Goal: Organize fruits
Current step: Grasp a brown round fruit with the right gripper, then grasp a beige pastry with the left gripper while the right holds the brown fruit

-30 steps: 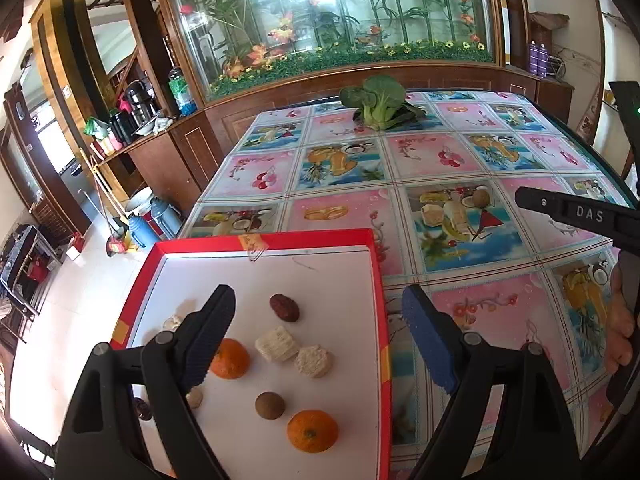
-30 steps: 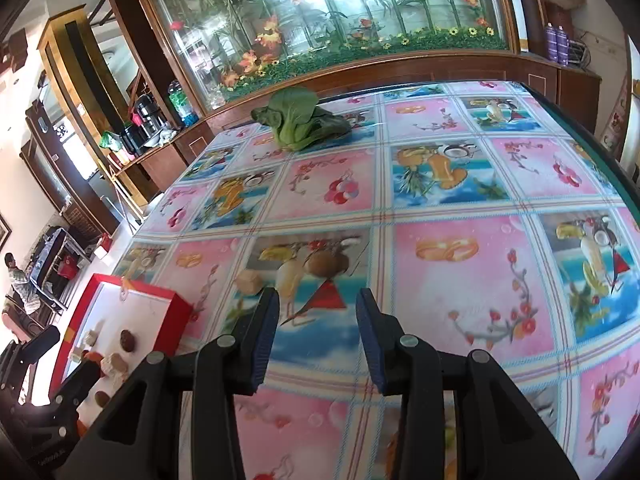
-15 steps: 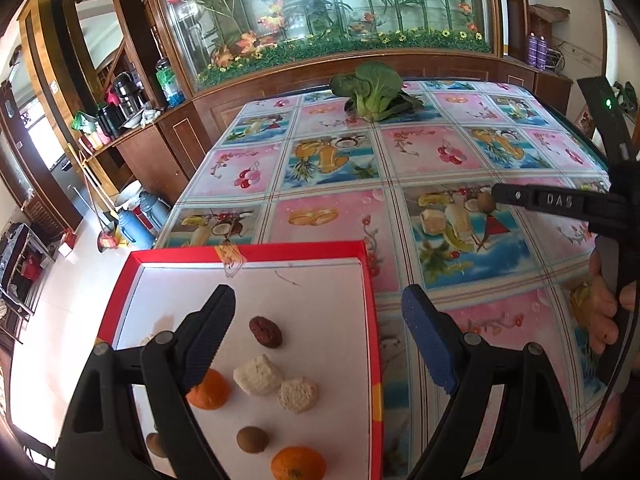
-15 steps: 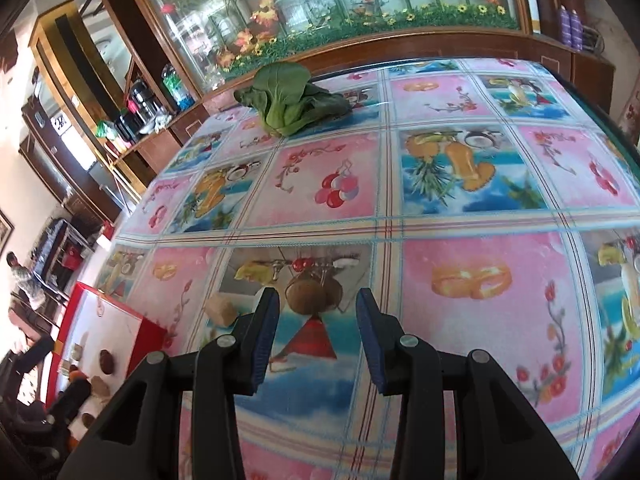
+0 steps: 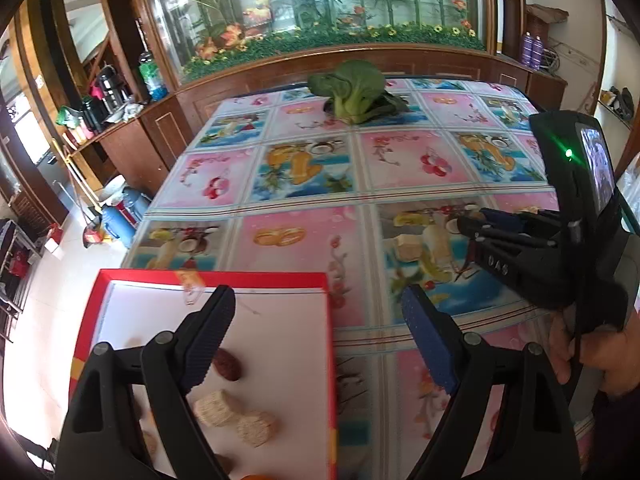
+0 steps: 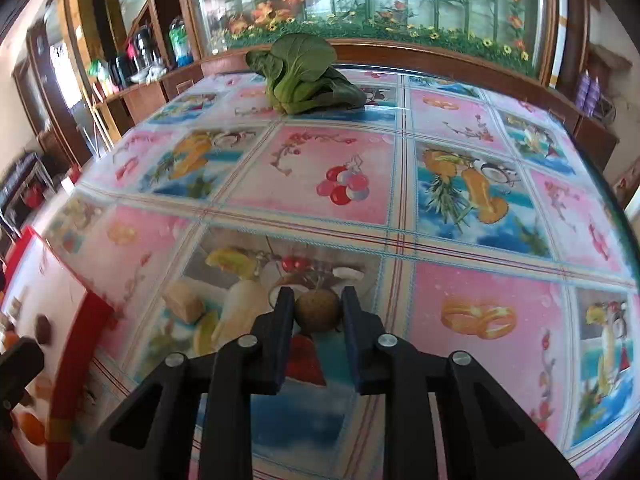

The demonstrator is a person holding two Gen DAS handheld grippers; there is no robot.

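Observation:
A small round brown fruit (image 6: 318,315) lies on the patterned tablecloth. My right gripper (image 6: 317,300) has a pad against each side of it, its jaws closing. A beige chunk (image 6: 184,304) sits just left of it. In the left wrist view, my left gripper (image 5: 316,296) hangs open and empty over the right edge of a red tray (image 5: 256,278) with a white floor. The tray holds a dark red date (image 5: 229,365), two beige chunks (image 5: 218,402) and part of an orange (image 5: 260,477). The right gripper (image 5: 480,224) reaches in from the right.
A green bok choy (image 5: 356,94) lies at the table's far end, also in the right wrist view (image 6: 300,80). A wooden planter wall (image 5: 360,56) stands behind it. A person's hand (image 5: 600,360) holds the right gripper. The table edge drops to the floor on the left.
My right gripper moved forward and down to the brown fruit and its jaws narrowed around it. My left gripper drifted toward the tray's right edge, still open.

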